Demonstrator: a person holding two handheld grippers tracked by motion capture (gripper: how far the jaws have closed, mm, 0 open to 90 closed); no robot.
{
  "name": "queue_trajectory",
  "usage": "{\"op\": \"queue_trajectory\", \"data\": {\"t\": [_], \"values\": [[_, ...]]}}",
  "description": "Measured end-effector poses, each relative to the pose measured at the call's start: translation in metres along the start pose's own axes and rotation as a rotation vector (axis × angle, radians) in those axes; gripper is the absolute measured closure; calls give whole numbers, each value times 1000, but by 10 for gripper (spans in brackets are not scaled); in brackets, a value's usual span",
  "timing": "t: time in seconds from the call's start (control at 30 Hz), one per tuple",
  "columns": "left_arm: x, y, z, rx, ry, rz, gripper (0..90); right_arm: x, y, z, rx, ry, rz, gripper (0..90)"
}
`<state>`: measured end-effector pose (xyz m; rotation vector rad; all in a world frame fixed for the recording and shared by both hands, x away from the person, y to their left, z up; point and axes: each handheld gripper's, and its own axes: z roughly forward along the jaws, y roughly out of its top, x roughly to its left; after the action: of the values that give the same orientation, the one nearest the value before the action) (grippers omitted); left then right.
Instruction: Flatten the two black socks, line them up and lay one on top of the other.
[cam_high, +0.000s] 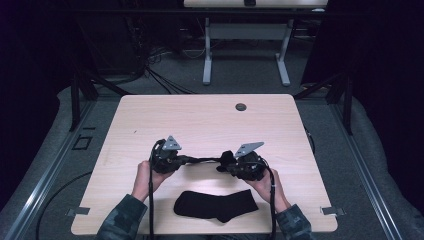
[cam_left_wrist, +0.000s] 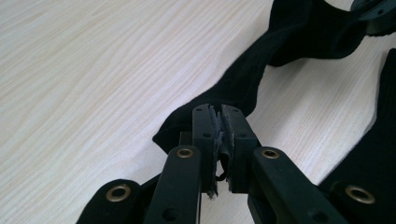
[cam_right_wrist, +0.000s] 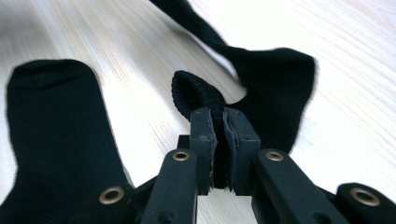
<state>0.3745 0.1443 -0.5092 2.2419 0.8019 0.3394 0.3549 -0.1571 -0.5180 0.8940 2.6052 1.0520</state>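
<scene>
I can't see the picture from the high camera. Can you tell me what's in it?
Two hand-held grippers, the left gripper and the right gripper, stretch a black sock between them above a light wooden table. A second black sock lies flat near the table's front edge.

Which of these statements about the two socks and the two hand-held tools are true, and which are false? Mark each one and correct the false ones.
1. The left tool is shut on the stretched sock. True.
2. The right tool is open and holds nothing. False: it is shut on the same sock's other end.
3. A second sock lies flat on the table near the person. True.
4. The flat sock is white. False: it is black.
5. The stretched sock spans between the two tools. True.
</scene>
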Motion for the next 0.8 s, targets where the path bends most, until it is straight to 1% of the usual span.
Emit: {"op": "queue_trajectory", "data": {"t": [0.07, 0.13, 0.23, 0.3, 0.37, 0.47, 0.57, 0.63, 0.67, 0.7, 0.8], "values": [[2, -1, -4, -3, 2, -9, 851, -2, -2, -4, -15, -6, 3, 826], [4, -1, -8, -10, 0, -21, 852, -4, -3, -8, -28, 7, 8, 827], [6, -1, -13, -21, 3, -37, 851, -6, -3, -15, -51, 8, 15, 827], [8, -1, -17, -20, 11, -42, 850, -7, -4, -19, -60, 13, 18, 826], [9, -2, -21, -19, 12, -57, 850, -8, -4, -23, -78, 16, 23, 827], [11, -4, -27, -12, 14, -70, 848, -8, -5, -28, -97, 37, 29, 826], [12, -7, -33, -2, 9, -82, 847, -9, -8, -32, -128, 81, 44, 826], [13, -9, -37, -1, 5, -90, 847, -10, -10, -34, -133, 100, 52, 826], [14, -10, -37, -1, 5, -93, 847, -11, -11, -35, -131, 101, 54, 825], [14, -11, -37, 6, 5, -94, 847, -11, -12, -35, -134, 99, 61, 825], [15, -17, -31, 28, -2, -98, 847, -16, -16, -31, -108, 73, 65, 824]]}}
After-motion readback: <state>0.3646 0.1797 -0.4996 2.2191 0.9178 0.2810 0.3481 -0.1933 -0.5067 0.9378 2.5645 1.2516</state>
